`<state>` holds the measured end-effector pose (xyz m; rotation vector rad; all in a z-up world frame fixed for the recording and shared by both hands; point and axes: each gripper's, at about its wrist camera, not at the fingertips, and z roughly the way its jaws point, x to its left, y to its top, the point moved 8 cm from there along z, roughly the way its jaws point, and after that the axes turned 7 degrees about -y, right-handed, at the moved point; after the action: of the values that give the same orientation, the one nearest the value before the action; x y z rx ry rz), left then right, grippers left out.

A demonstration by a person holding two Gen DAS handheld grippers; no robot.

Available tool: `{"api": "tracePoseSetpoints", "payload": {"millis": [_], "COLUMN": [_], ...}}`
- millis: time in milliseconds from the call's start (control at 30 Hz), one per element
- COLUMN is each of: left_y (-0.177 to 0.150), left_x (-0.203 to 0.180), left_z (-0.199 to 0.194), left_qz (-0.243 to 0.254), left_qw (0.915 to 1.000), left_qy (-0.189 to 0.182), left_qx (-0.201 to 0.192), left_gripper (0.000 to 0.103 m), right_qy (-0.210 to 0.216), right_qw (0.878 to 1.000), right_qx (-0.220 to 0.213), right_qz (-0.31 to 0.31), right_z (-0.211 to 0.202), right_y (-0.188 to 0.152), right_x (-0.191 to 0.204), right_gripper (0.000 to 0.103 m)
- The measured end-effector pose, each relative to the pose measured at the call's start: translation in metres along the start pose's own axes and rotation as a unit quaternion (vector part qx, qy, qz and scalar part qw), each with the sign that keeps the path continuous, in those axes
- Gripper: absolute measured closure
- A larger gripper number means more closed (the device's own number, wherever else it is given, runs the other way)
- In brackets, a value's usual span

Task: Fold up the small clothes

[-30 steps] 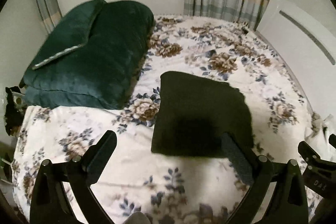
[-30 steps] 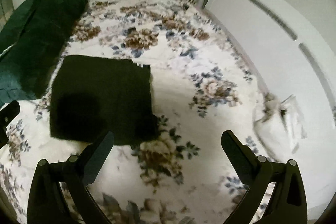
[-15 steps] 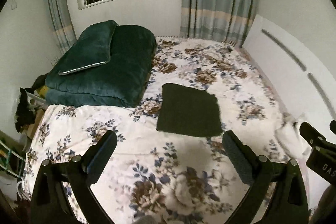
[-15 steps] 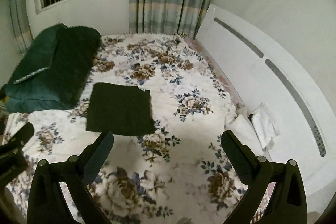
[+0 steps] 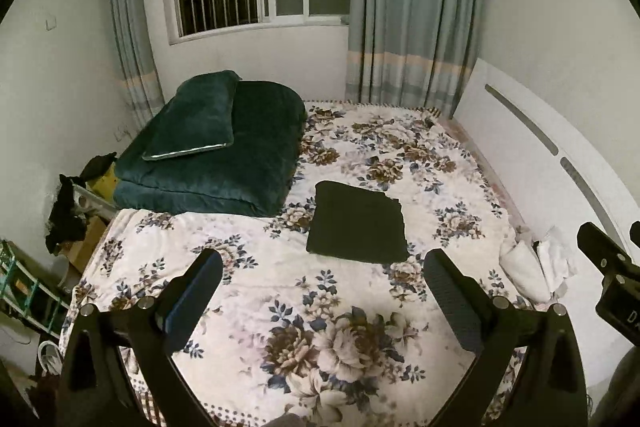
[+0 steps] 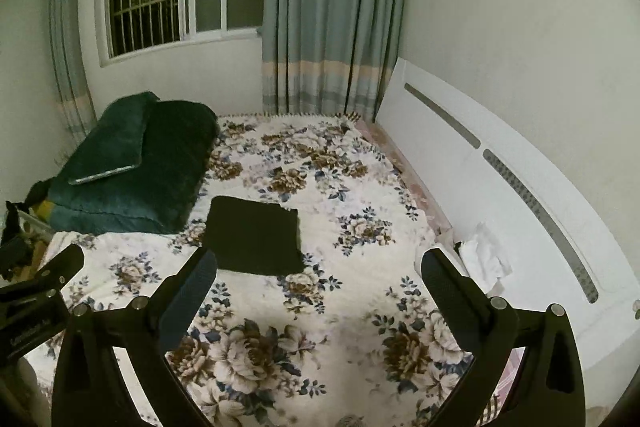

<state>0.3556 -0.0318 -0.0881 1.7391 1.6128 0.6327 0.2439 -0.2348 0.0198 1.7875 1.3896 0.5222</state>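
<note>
- Left wrist view: over the last second the left gripper has drawn well back and up from the folded dark garment. The cloth filled the middle of the frame a second ago; it now sits small at centre, with a stretch of floral bedspread between it and the fingers.
- The fingers are spread wide and hold nothing.
- The garment lies flat as a neat near-square, so I judge this fold finished (no loose sleeve or hem shows).
- Edges here: the green quilt stack lies just beside the garment at upper left, the white headboard runs along the right, and white crumpled cloths sit at the right edge of the bed.
- The right gripper's body pokes in at far right.
- Right wrist view: the right gripper has pulled away likewise, fingers wide apart and empty.
- The garment lies left of centre, partly behind the left fingertip in the picture but not touched.
- Open room: the bedspread is bare across the lower middle and right, good space for laying out another piece.
- The white cloths by the headboard are likely next, though I cannot tell what they are.
</note>
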Motion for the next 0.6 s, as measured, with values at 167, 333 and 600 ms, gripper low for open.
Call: {"api": "tracePoseSetpoints", "payload": {"millis": [167,333,600], "left_y": [-0.008,-0.008,-0.003], "left_x": [-0.002,-0.007,-0.013], "left_z": [-0.021,-0.033,-0.044], "left_qz": [0.0,0.002,-0.003], "left_qw": [1.0,1.0,1.0], "left_qy": [0.005,0.006,0.005], "left_qx": [0.004,0.007,-0.004], "left_gripper": [0.0,0.0,0.0], "right_qy": [0.007,0.011,0.02], "right_qw": [1.0,1.0,1.0], "right_qx": [-0.005,-0.004,-0.012], "right_qz": [0.001,-0.007,-0.009], "right_z": [-0.032,-0.047,-0.057], "right_y": [-0.003,-0.001,0.012], "right_x": [-0.005,-0.01,-0.015], "right_gripper": [0.0,0.0,0.0]}}
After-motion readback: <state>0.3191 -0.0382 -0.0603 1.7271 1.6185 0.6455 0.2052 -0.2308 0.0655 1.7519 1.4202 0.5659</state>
